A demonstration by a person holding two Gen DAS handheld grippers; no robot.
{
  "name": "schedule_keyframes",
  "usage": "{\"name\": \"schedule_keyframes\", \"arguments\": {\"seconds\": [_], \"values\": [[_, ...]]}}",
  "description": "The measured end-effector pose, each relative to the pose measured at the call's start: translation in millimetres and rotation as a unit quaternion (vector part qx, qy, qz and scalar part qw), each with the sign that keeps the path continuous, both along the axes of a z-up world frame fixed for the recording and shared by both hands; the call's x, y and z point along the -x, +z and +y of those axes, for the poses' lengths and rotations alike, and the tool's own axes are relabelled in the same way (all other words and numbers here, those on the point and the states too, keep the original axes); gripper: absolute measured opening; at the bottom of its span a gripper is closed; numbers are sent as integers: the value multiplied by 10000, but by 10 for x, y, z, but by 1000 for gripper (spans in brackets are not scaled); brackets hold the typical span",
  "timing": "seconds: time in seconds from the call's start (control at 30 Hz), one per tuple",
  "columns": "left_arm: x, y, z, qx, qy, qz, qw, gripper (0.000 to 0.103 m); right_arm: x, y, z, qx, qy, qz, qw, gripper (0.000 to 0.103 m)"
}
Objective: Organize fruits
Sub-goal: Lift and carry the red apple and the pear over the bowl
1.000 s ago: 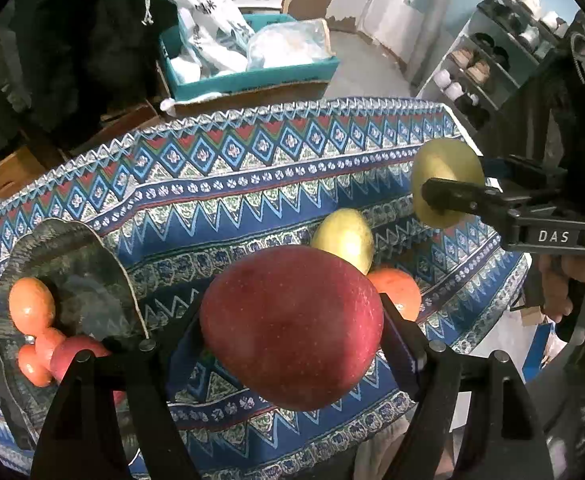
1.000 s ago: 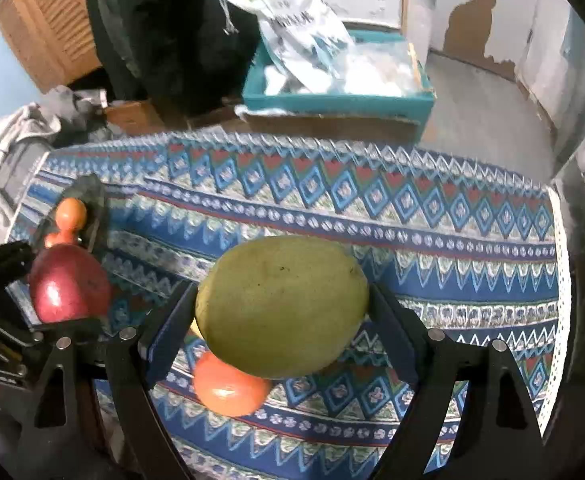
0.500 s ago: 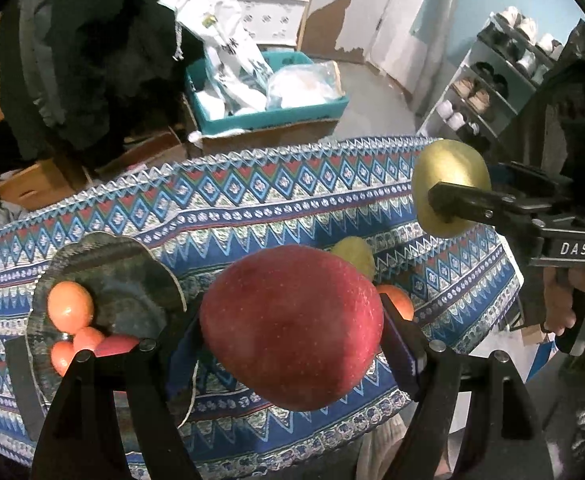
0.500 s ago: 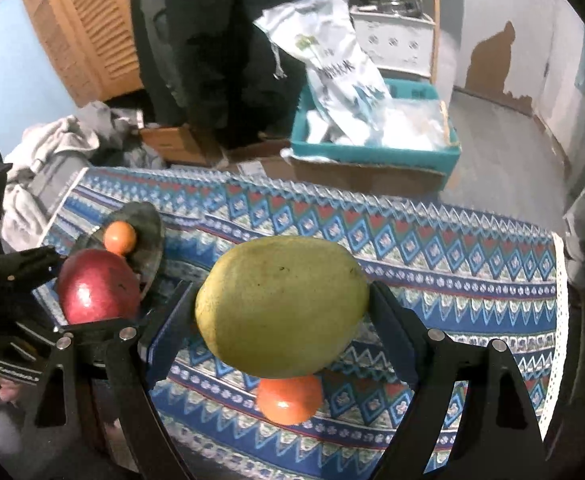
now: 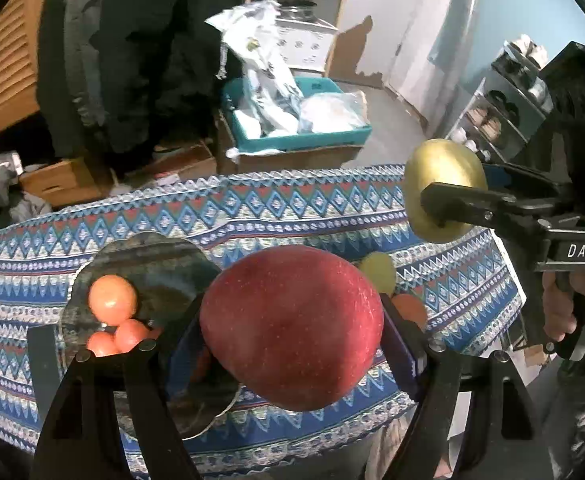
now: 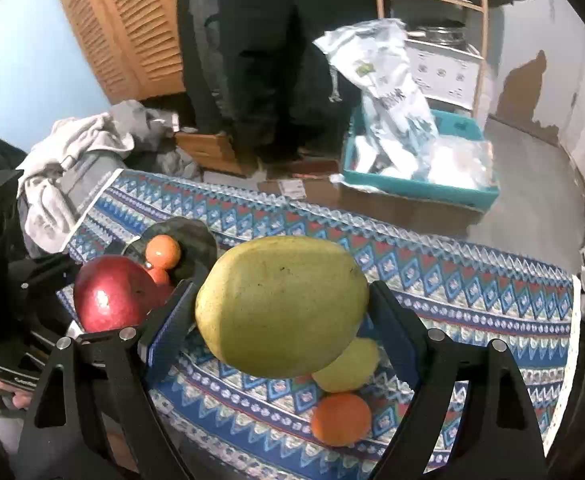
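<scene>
We see a glossy, speckled red apple (image 5: 292, 326) pinched in the left gripper (image 5: 292, 344) above the patterned cloth (image 5: 252, 216), beside a dark plate (image 5: 152, 256) of oranges (image 5: 112, 298). The right gripper (image 6: 280, 320) clamps a yellow-green mango (image 6: 282, 306).

Red apple (image 5: 291, 326): large, speckled skin, clamped between the pads of the left gripper (image 5: 291, 332) and held in the air above the patterned tablecloth, beside the dark scalloped plate (image 5: 164, 256), which carries three small oranges (image 5: 112, 300) clustered at its left side. Yellow-green mango (image 6: 280, 306): smooth, faint dark specks, long axis roughly level, gripped by the right gripper (image 6: 280, 320) clear of the cloth. On the cloth below it: a smaller yellow fruit (image 6: 348, 366) and a loose orange (image 6: 340, 419), just beside each other.
</scene>
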State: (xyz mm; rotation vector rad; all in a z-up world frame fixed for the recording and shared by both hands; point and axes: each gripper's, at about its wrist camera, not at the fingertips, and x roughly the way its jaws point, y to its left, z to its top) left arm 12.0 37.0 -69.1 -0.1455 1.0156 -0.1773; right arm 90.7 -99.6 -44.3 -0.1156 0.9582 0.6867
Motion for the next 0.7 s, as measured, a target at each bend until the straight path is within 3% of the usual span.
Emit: {"name": "schedule_keyframes", "arguments": {"seconds": [0.37,0.7], "values": [[138,-9,517,53,456,-31,9989,81,13,101,502,-106,307,22,9995,85],[277,-201,933,74,854,207,9961,81,-63,-26,1063,-60,592,254,9979,85]]}}
